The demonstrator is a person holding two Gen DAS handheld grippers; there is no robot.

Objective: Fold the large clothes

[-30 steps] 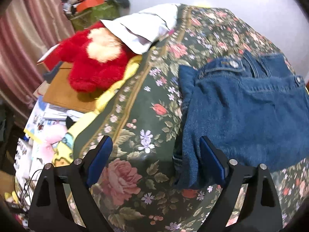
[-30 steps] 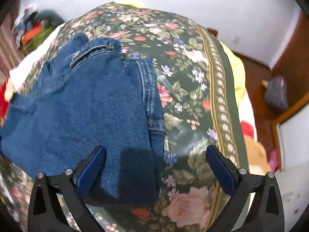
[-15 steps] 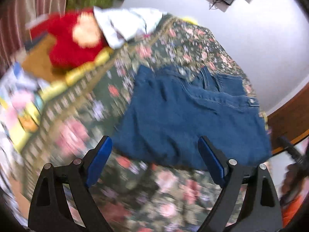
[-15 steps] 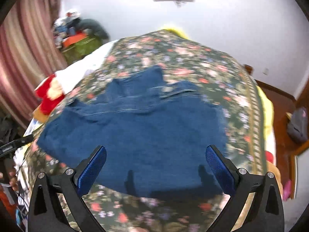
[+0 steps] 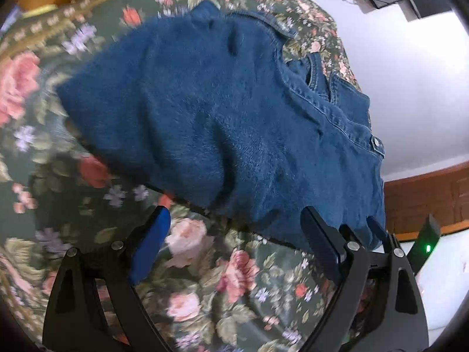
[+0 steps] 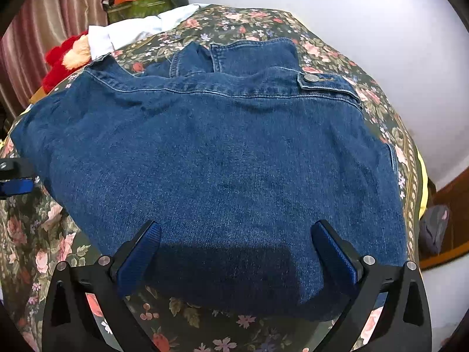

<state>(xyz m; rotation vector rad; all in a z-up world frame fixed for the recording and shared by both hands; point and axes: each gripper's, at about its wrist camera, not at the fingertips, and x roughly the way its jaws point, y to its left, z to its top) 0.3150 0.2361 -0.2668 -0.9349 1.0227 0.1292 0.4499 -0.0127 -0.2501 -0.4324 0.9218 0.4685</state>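
Right wrist view showed the denim jacket [image 6: 222,158] spread on the floral bedspread [image 6: 44,234], right claw [image 6: 234,252] released above its 6 o'clock edge; left claw [image 5: 234,243] also released.

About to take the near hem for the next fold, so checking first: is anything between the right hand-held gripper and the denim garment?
Nothing visible. The right hand-held gripper is open over the near edge of the denim garment, which lies bare on the floral bedspread. The left hand-held gripper is off at the garment's left edge.
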